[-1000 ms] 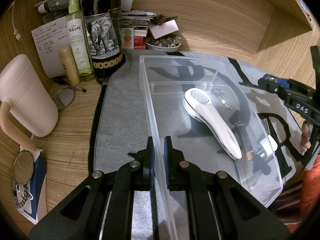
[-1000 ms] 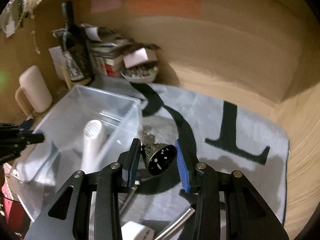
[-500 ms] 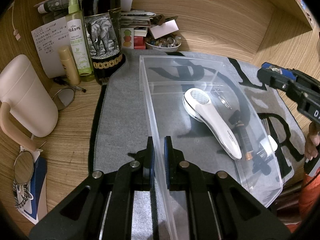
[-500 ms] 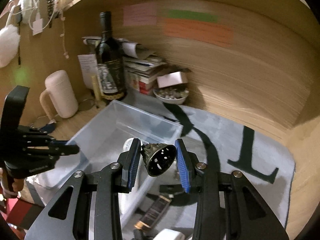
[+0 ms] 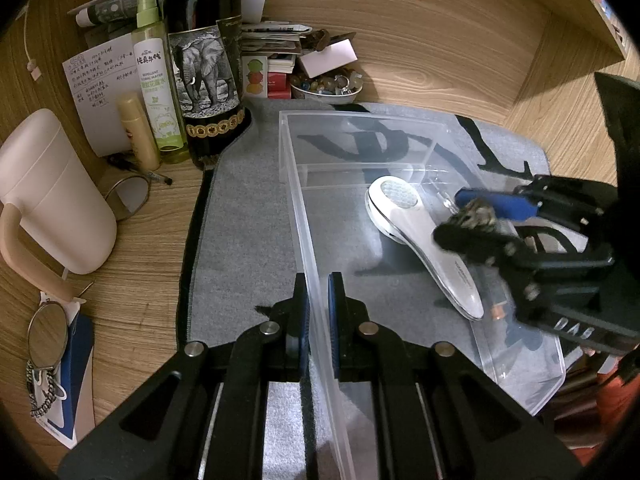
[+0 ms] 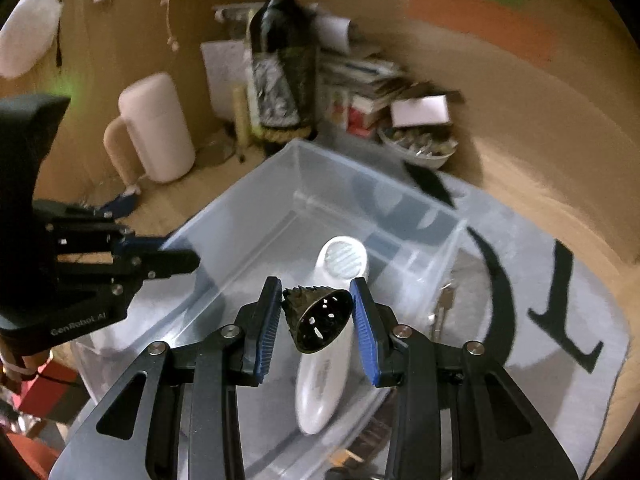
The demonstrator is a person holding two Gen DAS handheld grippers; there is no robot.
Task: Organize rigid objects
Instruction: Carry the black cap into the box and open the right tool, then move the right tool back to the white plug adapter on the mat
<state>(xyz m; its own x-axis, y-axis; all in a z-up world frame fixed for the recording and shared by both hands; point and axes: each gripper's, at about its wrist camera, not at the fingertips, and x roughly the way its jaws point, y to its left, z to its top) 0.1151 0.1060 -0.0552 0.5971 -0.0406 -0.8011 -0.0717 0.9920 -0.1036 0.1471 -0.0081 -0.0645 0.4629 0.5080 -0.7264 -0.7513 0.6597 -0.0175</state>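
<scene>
Bottle (image 5: 204, 40): neck cut off by top edge, left wrist view. Bowl (image 6: 418, 146): contents blurred, not identifiable. Papers (image 6: 360, 80) behind: smeared by motion. Mat (image 5: 244, 220): lettering partly covered by bin (image 5: 316, 280). Dark item (image 5: 498, 312) beyond bin's far wall: hidden behind right gripper (image 5: 466, 220); kind not determined.

Clear bin (image 5: 404, 144) open-topped; white handheld device (image 5: 416, 236) fills its middle; bottles (image 5: 204, 60) crowd beyond
</scene>
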